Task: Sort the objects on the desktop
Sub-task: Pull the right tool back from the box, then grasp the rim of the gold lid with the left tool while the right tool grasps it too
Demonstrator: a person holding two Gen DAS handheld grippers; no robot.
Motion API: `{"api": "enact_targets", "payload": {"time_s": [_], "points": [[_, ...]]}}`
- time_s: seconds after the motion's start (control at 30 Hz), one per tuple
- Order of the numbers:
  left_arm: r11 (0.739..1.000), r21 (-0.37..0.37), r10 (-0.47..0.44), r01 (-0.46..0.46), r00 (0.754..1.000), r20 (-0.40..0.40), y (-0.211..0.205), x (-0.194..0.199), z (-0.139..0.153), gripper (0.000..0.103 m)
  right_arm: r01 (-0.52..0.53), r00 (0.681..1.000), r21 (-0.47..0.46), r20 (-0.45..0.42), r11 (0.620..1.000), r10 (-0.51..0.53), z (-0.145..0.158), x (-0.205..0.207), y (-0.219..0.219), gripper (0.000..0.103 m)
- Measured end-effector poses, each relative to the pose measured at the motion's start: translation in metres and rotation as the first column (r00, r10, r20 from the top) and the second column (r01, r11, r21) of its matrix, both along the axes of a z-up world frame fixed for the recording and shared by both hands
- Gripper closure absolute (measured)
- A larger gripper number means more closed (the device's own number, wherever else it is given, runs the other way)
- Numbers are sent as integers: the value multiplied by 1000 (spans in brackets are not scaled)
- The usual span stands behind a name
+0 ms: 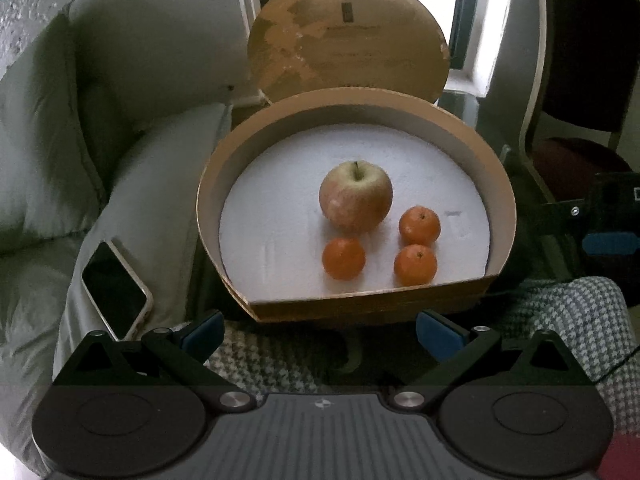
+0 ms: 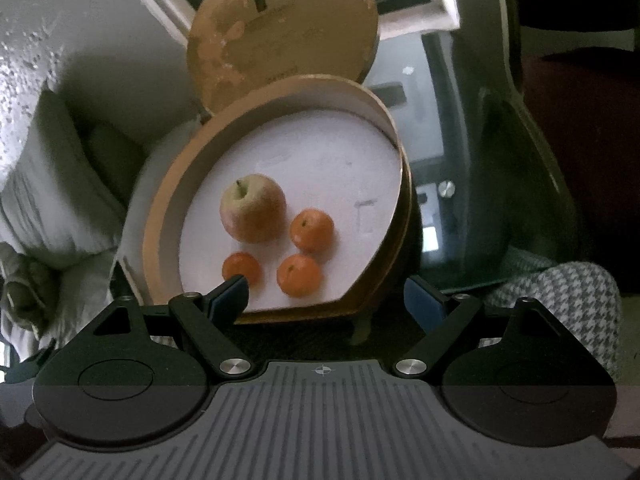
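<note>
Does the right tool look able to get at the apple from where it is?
Probably yes. The right tool is open and empty, the box has no lid on, and the apple sits exposed, though tangerines lie nearer.

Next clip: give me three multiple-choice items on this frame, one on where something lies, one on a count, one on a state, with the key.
1. Where does the phone lie?
A. in the round box
B. on the pillow left of the box
C. on the glass table

2. How many oranges are in the round box?
A. two
B. three
C. five

3. How does the right gripper stand?
A. open, holding nothing
B. shut on the apple
C. shut on an orange

Key:
1 B, it rests on the pale pillow outside the box wall.
2 B, three sit beside the apple.
3 A, its blue pads stand wide apart with nothing between them.
</note>
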State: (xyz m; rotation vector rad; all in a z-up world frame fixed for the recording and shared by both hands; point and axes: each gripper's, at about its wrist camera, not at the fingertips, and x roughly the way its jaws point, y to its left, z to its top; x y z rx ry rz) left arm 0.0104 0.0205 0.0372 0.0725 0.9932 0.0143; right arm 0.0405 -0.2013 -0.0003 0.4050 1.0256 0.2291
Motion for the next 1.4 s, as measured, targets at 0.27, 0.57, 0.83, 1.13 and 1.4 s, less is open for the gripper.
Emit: {"api": "enact_targets", "payload": {"time_s": [0.27,0.57,0.83,1.13,1.4], "points": [[997,75,-27,18,993,117,21,31,53,1,34,993,-16,115,999,-32,48,20,-23,14],[987,157,9,-40,981,192,48,86,88,1,11,949,-46,314,999,4,125,61,-35,12],[986,161,12,-45,979,202,66,162,103,1,18,908,-83,418,996,19,163,122,-25,12],[985,-3,165,-170,953,256,96,292,66,1,80,850,-57,526,995,-38,152,232,-15,8],[981,-92,191,-172,945,265,101,362,-20,1,121,851,-88,522,989,-58,59,331,-9,8]]}}
